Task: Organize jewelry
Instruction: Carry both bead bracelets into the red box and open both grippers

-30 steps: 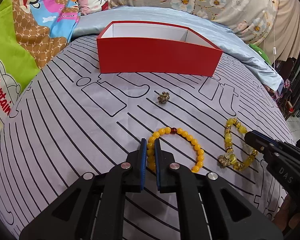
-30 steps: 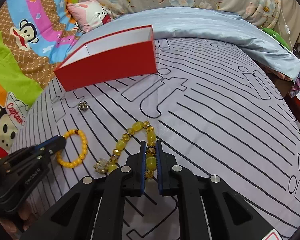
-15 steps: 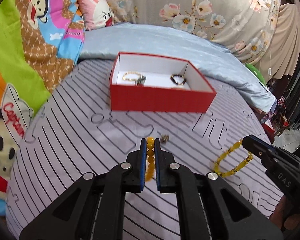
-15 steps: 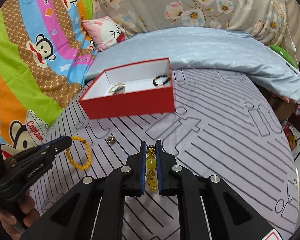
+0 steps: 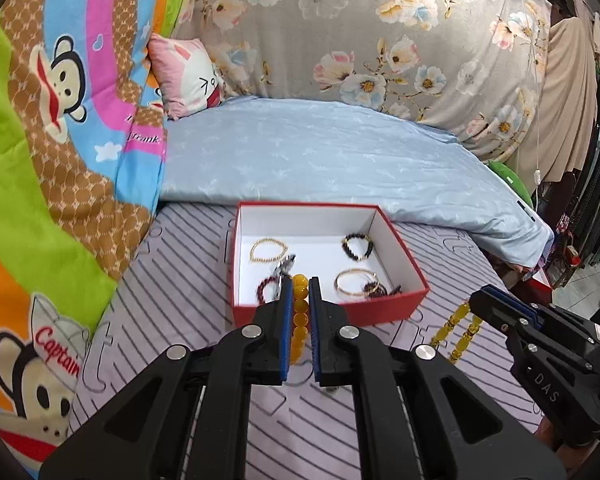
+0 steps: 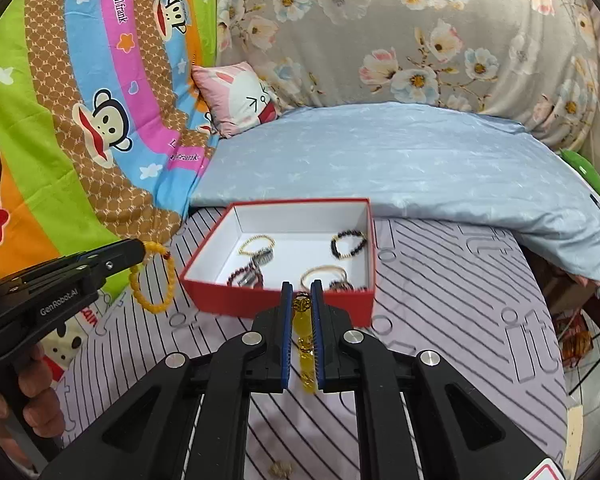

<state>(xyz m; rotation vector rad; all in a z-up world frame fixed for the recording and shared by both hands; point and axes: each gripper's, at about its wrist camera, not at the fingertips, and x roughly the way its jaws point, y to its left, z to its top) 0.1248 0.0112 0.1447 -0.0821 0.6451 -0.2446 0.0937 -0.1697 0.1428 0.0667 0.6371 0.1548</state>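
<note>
My left gripper (image 5: 299, 286) is shut on an orange bead bracelet (image 5: 299, 320), held in the air in front of the red box (image 5: 384, 308); the bracelet also hangs from it in the right wrist view (image 6: 154, 276). My right gripper (image 6: 301, 290) is shut on a yellow crystal bead bracelet (image 6: 305, 340), also lifted near the box's (image 6: 268, 304) front wall; it shows in the left wrist view (image 5: 458, 330). The white-lined box holds several bracelets, among them a gold one (image 5: 268, 249) and a black one (image 5: 357, 245).
A small brass charm (image 6: 281, 469) lies on the striped lilac mat (image 6: 452, 320) below my right gripper. A light blue quilt (image 5: 320, 160) lies behind the box. A cartoon blanket (image 5: 40, 160) lies on the left and a pink pillow (image 5: 188, 76) at the back.
Both grippers have lifted their bracelets off the mat and moved forward and up toward the red box. The box's inside has come into fuller view.
</note>
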